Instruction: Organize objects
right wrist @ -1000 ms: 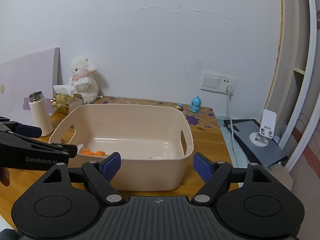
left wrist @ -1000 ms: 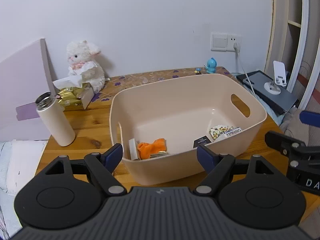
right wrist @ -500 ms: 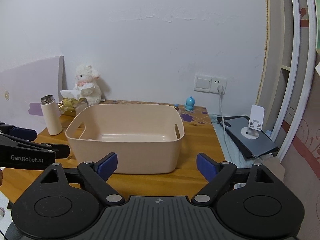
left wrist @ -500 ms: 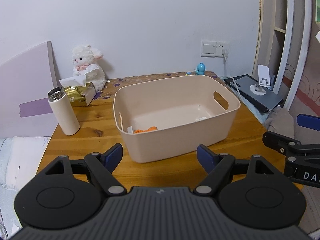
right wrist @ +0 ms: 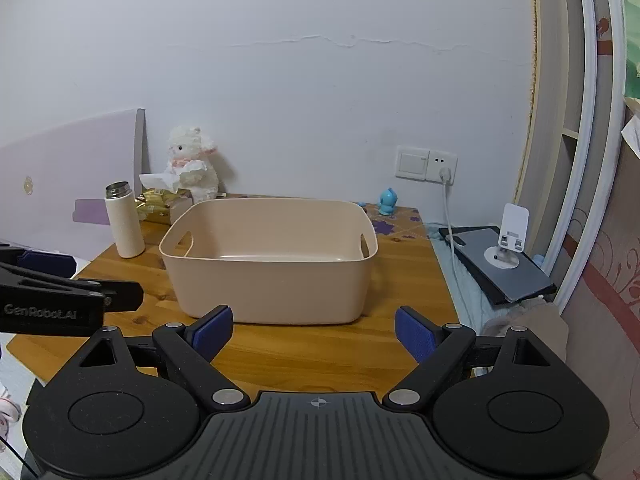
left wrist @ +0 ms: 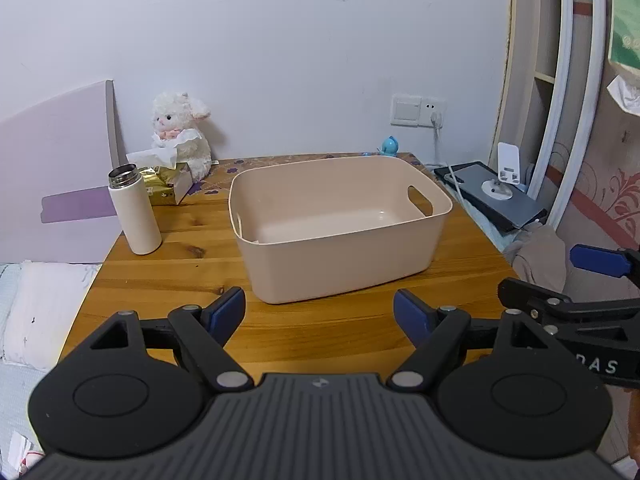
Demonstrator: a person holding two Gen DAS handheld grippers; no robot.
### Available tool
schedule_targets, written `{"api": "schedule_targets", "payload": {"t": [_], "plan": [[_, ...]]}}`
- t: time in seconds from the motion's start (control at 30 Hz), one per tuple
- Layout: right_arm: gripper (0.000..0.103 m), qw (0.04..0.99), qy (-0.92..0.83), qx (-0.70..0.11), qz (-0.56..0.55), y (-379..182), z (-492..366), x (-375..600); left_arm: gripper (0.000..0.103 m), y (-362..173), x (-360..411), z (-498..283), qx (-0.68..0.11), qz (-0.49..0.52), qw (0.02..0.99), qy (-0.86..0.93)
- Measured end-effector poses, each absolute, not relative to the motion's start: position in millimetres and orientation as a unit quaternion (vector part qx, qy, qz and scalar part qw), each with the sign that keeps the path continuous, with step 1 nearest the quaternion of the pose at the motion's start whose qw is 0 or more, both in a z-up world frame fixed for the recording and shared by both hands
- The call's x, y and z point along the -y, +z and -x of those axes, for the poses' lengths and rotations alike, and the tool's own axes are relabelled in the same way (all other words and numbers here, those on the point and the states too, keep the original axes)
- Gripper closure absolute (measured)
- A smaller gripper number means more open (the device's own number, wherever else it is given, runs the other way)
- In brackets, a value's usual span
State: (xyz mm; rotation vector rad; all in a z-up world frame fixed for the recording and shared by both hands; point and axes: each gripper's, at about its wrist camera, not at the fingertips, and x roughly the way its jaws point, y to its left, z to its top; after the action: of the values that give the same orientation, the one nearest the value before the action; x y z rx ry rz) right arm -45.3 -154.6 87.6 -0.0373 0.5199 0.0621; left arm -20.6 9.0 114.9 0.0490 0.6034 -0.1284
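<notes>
Smooth matt plastic is seen on the bin (left wrist: 340, 256); varnished knotty wood on the bench (left wrist: 168, 272); brushed metal on the flask (left wrist: 134, 216) rim; fluffy cloth on the lamb (left wrist: 182, 128).

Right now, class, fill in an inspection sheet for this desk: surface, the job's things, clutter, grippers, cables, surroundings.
Surface: wooden table, with a purple-flowered cloth strip along the back edge.
Job's things: beige bin standing mid-table; its contents are hidden behind the near wall from these angles.
Clutter: white bottle upright, left of the bin; gold tissue box and plush lamb behind it; small blue figure at the back edge.
Grippers: left gripper and right gripper both open, holding nothing, short of the bin.
Cables: white cable plugged into the wall socket, running down beside the table.
Surroundings: dark tablet with a white phone stand on it, right of the table; white wall behind.
</notes>
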Motion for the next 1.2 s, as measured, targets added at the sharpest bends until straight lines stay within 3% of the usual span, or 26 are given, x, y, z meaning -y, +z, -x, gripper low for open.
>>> {"api": "schedule_targets", "payload": {"t": [1.2], "plan": [[0.012, 0.963, 0.026, -0.268, 0.014, 85, 68, 153, 0.015, 124, -27, 70, -0.288, -0.029, 0.955, -0.057]]}}
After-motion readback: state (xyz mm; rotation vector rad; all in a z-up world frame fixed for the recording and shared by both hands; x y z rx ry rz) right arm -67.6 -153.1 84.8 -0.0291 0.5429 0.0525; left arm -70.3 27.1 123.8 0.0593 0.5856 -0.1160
